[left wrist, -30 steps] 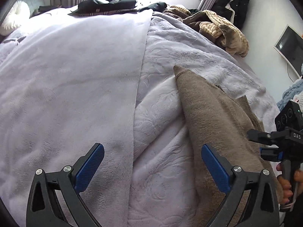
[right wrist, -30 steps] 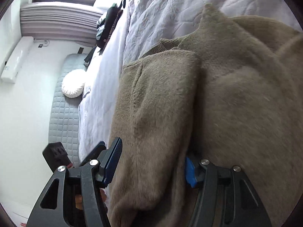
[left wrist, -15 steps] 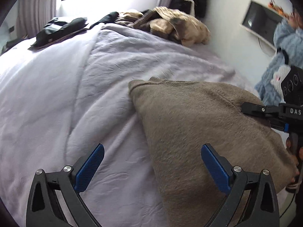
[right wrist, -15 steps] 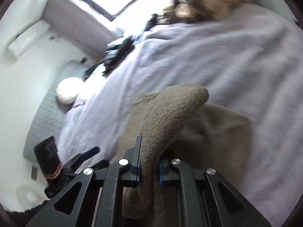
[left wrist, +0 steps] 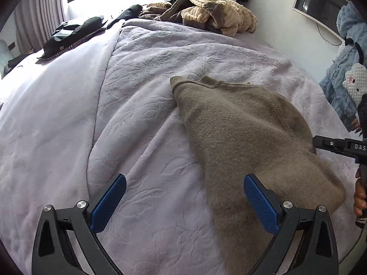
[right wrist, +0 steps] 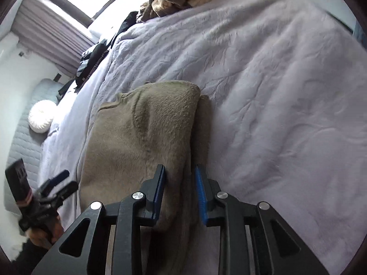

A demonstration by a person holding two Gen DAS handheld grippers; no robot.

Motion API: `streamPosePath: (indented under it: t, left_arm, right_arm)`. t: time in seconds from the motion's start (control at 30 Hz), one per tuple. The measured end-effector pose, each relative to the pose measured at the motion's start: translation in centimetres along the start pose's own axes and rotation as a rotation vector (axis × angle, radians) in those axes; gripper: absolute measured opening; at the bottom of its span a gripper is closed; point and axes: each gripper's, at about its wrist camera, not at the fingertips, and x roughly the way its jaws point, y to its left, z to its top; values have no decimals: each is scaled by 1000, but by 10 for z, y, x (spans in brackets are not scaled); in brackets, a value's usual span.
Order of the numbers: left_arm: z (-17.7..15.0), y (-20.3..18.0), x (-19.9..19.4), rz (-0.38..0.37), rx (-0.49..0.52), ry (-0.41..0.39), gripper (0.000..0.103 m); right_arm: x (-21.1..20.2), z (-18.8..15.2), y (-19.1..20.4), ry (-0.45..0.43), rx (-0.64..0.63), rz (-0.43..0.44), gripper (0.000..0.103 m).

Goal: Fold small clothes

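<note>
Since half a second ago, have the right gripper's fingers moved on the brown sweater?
Yes. The right gripper has parted; its fingers now straddle the brown sweater lying on the lavender blanket.

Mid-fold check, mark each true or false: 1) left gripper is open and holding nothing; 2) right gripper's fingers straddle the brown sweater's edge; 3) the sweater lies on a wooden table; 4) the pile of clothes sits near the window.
1) True: the left gripper is wide open, holding nothing.
2) True: the right gripper has the brown sweater between its fingers.
3) False: it lies on a lilac blanket.
4) True: the pile of clothes lies at the far edge, by the window.
</note>
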Motion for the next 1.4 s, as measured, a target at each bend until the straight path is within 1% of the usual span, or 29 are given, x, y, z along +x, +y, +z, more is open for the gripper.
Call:
streamPosePath:
  t: [0.1,0.2,0.27,0.33,0.4,0.43,0.47,0.53,0.57,0.67,0.77,0.93,1.07,1.13,1.17,1.4]
  left_arm:
    - [-4,-5,-4,-62,-12,16,102]
    - [-14,-17,1,-68,16,33,102]
    - [-23,-24,9,-51,37,61,102]
    - [-38,-26,21,-34,55,98,102]
    - [-50,-22,27,-38,44,108,102]
    - [-54,-19,29,-46,32,112,103]
    - [-57,-17,29,-52,21,114,103]
    - [-64,-14,29,-63,-5,118,103]
    - [-66,-15,28,-60,-10,115,103]
    - [-68,-18,23,-36,-12,109,103]
    - [-69,-20,16,-11,-18,107,102]
    - [-67,-23,-1,30,-19,90,102]
    - [-69,-18,-17,27,-65,84,102]
    - [-67,-20,-22,30,-77,79,102]
    - [-66,-21,-25,36,-79,76,102]
    - [-55,-32,-45,68,-56,21,102]
  right_arm:
    - [-31,-15,22,-44,-52,43,29]
    - [-47,-33,52,-64,-147,60,28]
    - [-45,-48,68,-42,-218,33,27]
    - [-30,-65,67,4,-246,-35,26]
    - [-16,-74,51,50,-197,-60,21]
    - [-6,-82,34,83,-144,-78,11]
    - [-2,-87,24,93,-113,-76,7]
    - [-3,-93,12,75,-65,-43,7]
    - [-5,-95,11,66,-67,-43,6]
    - [-9,-97,24,54,-127,-109,6]
    - [-11,-98,31,54,-159,-151,6]
    - [-20,-94,34,65,-100,-145,6]
    - [-24,-94,43,71,-80,-150,7]
    - [-28,-93,46,72,-65,-144,12]
    - [-30,-92,46,69,-56,-146,12]
    - [-45,-76,45,51,6,-172,12]
